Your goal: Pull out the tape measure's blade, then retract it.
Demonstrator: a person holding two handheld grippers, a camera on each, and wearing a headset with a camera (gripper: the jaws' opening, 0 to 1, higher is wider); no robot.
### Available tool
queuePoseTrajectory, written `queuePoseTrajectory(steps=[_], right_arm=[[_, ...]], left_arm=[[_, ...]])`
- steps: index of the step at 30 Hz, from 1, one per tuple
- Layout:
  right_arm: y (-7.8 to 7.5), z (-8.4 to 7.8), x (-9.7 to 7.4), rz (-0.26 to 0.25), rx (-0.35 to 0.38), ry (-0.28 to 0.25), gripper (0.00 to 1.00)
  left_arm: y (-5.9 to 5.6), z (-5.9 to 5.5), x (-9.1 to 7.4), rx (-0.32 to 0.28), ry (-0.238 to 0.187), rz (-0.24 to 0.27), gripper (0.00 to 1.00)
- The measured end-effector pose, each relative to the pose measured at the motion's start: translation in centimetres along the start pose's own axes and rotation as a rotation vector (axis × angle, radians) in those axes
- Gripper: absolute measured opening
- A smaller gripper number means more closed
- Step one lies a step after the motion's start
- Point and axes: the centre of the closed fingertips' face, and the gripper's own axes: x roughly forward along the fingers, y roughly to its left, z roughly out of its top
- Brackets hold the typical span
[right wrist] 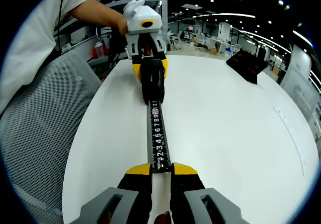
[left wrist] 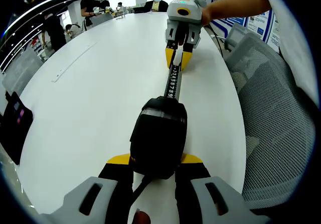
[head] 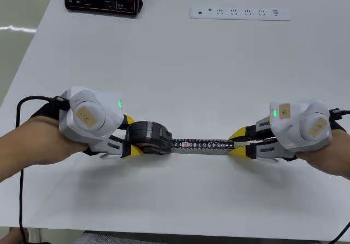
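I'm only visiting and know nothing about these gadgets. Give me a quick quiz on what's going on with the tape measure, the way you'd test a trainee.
1. True or false: the blade is wound fully back inside the case.
2. What is the right gripper shut on? A) the case B) the end of the blade C) nothing
3. Short answer: which gripper holds the case?

Key
1. False: a numbered stretch of the blade lies out between the two grippers.
2. B.
3. The left gripper.
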Motion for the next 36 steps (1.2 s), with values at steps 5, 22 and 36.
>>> queuePoseTrajectory(steps=[5, 22, 36], right_arm=[[-0.1, -0.5, -0.4, -0.005, 0.002, 0.011, 0.09], [0.0, -1.7, -1.7, -0.019, 0.02, 0.041, 0.09], [0.2, -2.8, -2.4, -0.019, 0.028, 0.071, 0.09]], left_arm=[[-0.1, 0.1, 0.0, 0.0, 0.002, 0.0, 0.26], [-0.2, 0.1, -0.1, 0.0, 0.001, 0.002, 0.27], [-0.3, 0.1, -0.1, -0.005, 0.0, 0.003, 0.27]])
